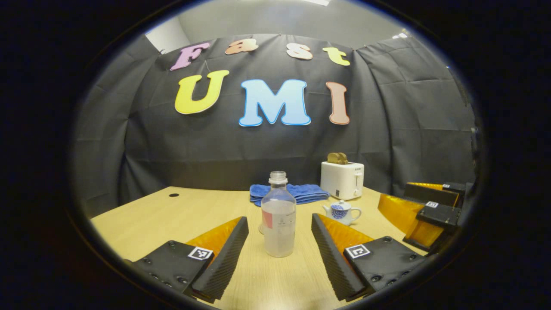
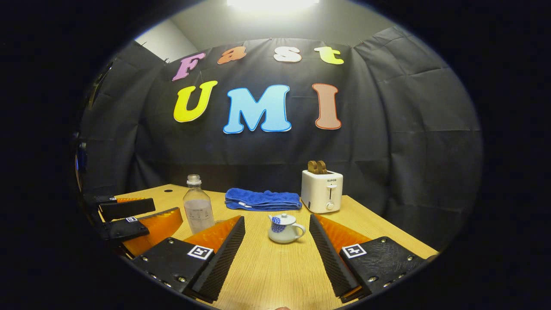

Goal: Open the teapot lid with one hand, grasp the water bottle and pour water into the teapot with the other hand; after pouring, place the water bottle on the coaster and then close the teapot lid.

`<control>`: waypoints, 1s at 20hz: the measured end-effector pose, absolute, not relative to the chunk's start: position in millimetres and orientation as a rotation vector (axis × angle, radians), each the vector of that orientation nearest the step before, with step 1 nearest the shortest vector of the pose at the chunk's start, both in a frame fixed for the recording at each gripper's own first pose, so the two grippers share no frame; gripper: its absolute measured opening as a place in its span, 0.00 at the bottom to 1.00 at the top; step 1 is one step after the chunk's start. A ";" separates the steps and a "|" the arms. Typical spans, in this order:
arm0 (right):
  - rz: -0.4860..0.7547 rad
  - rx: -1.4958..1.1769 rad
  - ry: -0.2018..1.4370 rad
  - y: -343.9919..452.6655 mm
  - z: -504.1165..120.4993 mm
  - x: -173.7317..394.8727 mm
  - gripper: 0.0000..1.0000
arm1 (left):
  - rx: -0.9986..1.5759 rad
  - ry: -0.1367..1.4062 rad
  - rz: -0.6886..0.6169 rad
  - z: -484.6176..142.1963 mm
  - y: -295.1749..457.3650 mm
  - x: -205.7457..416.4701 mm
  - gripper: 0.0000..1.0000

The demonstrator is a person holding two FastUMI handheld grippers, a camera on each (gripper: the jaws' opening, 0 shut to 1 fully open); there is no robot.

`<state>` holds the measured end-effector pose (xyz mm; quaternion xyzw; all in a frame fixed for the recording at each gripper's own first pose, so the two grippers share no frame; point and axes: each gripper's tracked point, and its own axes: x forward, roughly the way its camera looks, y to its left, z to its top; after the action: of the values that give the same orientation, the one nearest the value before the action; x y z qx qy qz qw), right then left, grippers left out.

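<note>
Water bottle is stood upright on the wooden table, cap off from the looks of it, with cloudy liquid filling a good part of it. In the left gripper view it's framed right between the fingers of the left gripper, but nothing is touched: the jaws are spread wide and empty, with clear table seen on both sides of the bottle. Something pale can be made out at the bottle's base on its left side, maybe the coaster, though it's too hidden to be called for sure.

Teapot, small and white with a blue pattern, is seen in the right gripper view sitting with its lid on, handle turned to the right of that view. It's lined up between the fingers of the right gripper, a bit beyond the tips, and no contact is made there either: those jaws are also held wide open with nothing in them.

Behind the teapot a folded blue towel is laid flat, and a white toaster with two slices of toast poking out is parked just beside it to the right. The bottle and teapot are set near each other, not touching. Each gripper can be spotted at the edge of the other's view, low over the table.
</note>
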<state>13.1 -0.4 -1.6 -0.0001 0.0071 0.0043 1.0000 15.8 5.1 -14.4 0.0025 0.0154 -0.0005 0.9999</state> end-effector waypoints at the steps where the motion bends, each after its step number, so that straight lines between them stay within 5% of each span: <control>1: 0.013 -0.008 0.006 0.5 2.0 16.9 0.93 | 0.005 0.033 -0.003 -15.3 5.3 19.5 1.00; 10: -0.024 -0.004 -0.006 -9.4 10.6 102.3 0.93 | 0.014 0.083 -0.030 -42.1 7.5 66.6 1.00; 20: -0.052 0.002 0.114 -12.4 -50.9 208.5 0.93 | 0.061 0.116 -0.067 -61.6 7.6 112.1 1.00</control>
<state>208.5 -12.4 -50.9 0.0008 0.0572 -0.0257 0.9980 112.1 7.6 -61.6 0.0305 0.0578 -0.0332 0.9973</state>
